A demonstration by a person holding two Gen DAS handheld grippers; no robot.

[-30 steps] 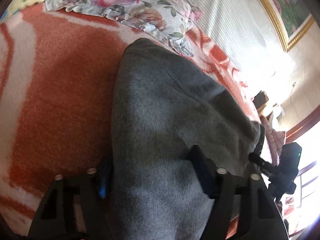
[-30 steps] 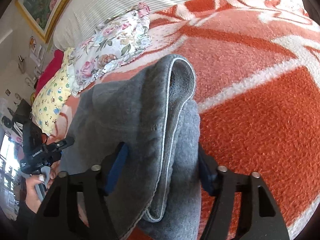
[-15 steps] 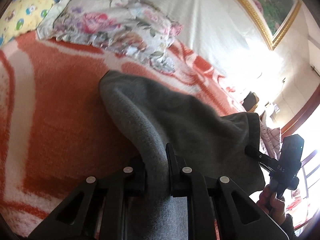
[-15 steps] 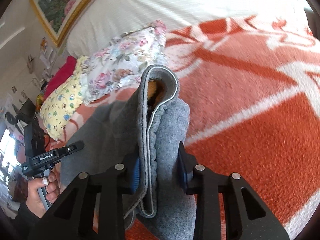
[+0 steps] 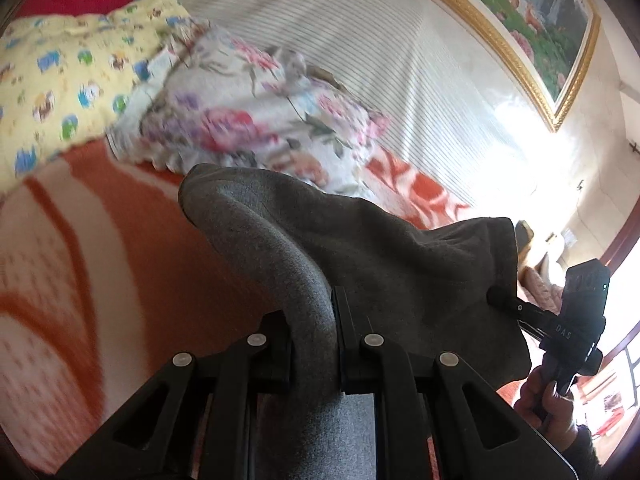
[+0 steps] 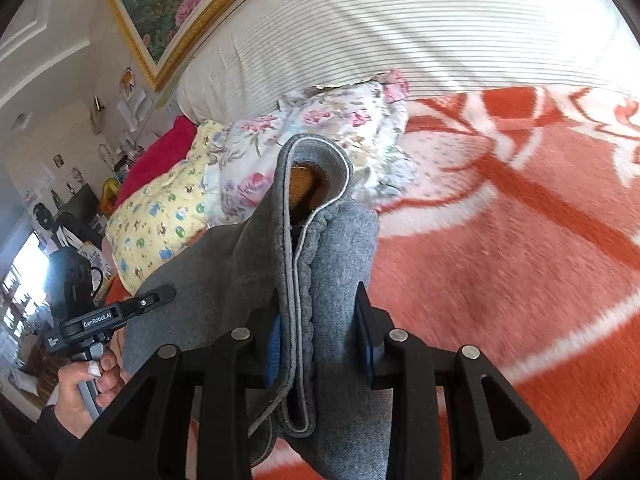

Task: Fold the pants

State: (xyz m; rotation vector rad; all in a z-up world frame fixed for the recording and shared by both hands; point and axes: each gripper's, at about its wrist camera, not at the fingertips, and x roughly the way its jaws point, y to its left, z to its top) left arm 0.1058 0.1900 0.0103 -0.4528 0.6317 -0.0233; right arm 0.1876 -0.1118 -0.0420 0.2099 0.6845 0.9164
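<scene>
Whereas a second ago both sets of jaws stood wide around slack cloth lying on the bed (image 5: 120,248), the orange-and-white blanket now shows beneath a garment pulled up off it. The grey pants (image 5: 360,248) hang stretched between the two tools, near the floral pillow (image 5: 256,120), with the mattress well below the raised edge. The right hand-held gripper (image 6: 318,344) has closed firmly on the bunched waistband, hem loop standing upright; the left hand-held gripper (image 5: 312,340) is pinched tight on a rolled ridge of fabric. With both ends secured and lifted, carrying one half over the other looks possible next.
</scene>
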